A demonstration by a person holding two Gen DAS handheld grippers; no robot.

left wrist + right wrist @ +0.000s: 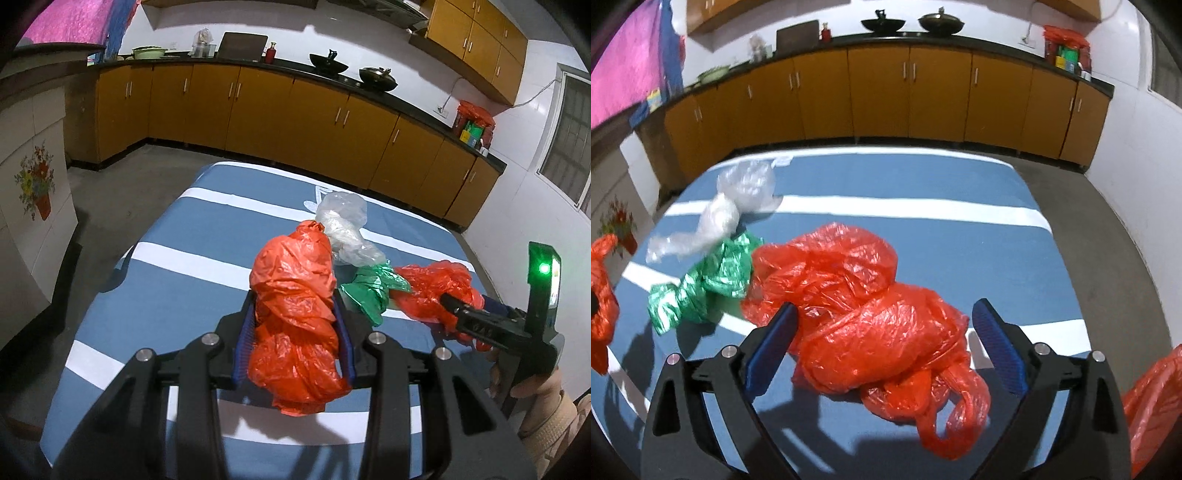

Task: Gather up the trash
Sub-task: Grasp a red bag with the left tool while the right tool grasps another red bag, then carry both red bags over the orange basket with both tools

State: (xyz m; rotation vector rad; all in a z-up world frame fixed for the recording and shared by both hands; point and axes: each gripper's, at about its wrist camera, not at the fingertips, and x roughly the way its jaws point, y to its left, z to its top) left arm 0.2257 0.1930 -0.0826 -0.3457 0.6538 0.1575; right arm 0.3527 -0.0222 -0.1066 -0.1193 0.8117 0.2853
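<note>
Nearest in the left wrist view, the left gripper [295, 332] is clamped on a crumpled red bag [295, 314] — its blue pads press both sides of the bundle, which bulges above and below them, so the bag looks held clear of the table [177, 295] rather than resting on it. That piece of trash seems already secured and waiting to go wherever it is being gathered.

In the right wrist view, the right gripper [882, 332] stands with fingers wide apart, one on each side of a second red bag [864, 317] that lies spread on the striped blue cloth. The spacing suits the loose, bulky plastic: a wide gape takes in more of the heap before closing. Neither pad clearly touches it, though the left one is just beside the plastic.

Further out, a twisted green bag [701, 284] lies just beside the second red bag, perhaps touching it, and beyond that a clear bag [738, 199] sits against the green one's far end. Both are untouched — probably next in line.

Behind the table runs a counter with orange cabinets [879, 92].
</note>
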